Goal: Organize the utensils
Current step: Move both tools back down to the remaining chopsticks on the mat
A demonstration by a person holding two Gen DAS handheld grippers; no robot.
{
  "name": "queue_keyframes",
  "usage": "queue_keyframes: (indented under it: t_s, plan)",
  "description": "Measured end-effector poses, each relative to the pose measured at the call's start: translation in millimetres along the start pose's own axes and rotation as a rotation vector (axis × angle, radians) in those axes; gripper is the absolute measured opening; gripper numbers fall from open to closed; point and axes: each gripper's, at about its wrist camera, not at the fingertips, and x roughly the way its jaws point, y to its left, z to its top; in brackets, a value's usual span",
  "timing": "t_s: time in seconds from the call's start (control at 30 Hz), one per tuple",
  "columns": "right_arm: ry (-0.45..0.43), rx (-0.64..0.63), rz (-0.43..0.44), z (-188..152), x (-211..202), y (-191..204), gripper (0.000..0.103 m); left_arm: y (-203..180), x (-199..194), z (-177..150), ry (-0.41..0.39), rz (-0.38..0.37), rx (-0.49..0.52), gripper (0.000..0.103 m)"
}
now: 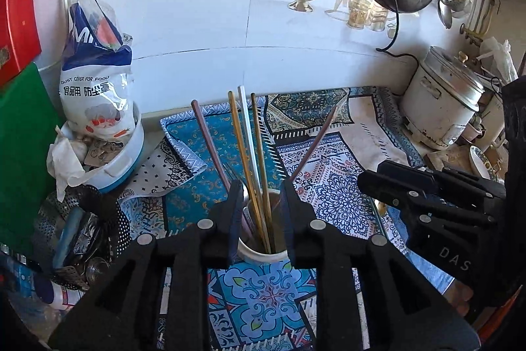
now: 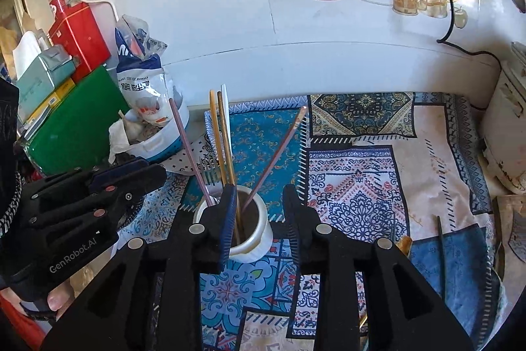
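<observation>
My left gripper [image 1: 259,186] hangs over the cup [image 1: 263,254], fingers spread a little, nothing pinched between them. The cup shows in the gap, white, standing on the patterned cloth [image 1: 332,186]. Chopsticks [image 1: 259,160] stand bunched in it: two golden, one white, leaning toward the wall. A pink one [image 1: 210,143] tilts left, another pink one [image 1: 315,143] tilts right. A fork's tines peek out by the left finger.

My right gripper [image 2: 261,188] is over the same cup [image 2: 250,239] from the other side, also parted, also gripping nothing. Its left finger sits in front of the cup's rim, the golden sticks rising just behind it. The fork [image 2: 208,173] shows clearer here, tines up, beside the left pink stick.

Each gripper sees the other: the right one off to the right edge in the left view, the left one low at the left in the right view, fingertips of my hands showing under both.

On the cloth to the right lies a dark stick [image 2: 440,255], well apart from the cup. A rice cooker [image 1: 440,101] stands by the wall at right. At left, a bag [image 1: 95,64] sits in a white tub [image 1: 125,166].
</observation>
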Motion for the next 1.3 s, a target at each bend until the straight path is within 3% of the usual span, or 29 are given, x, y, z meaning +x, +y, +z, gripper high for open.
queue_keyframes:
  t_s: [0.2, 0.43, 0.8, 1.0, 1.3]
  plan:
    - [-0.008, 0.010, -0.042, -7, -22, -36, 0.026, -36, -5, 2, 0.011, -0.015, 0.003, 0.029]
    - [0.039, 0.002, -0.100, -13, -43, -99, 0.026, -97, 15, 1, 0.052, -0.032, 0.001, 0.034]
    - [0.169, 0.023, -0.138, -49, -39, -185, 0.026, -170, 107, -35, 0.266, -0.047, -0.011, 0.034]
    - [0.278, 0.070, -0.064, -72, -13, -208, 0.026, -178, 146, -58, 0.366, -0.014, -0.042, 0.034]
    - [0.438, 0.107, 0.048, -97, 51, -194, 0.026, -156, 147, -84, 0.416, 0.074, -0.077, 0.034]
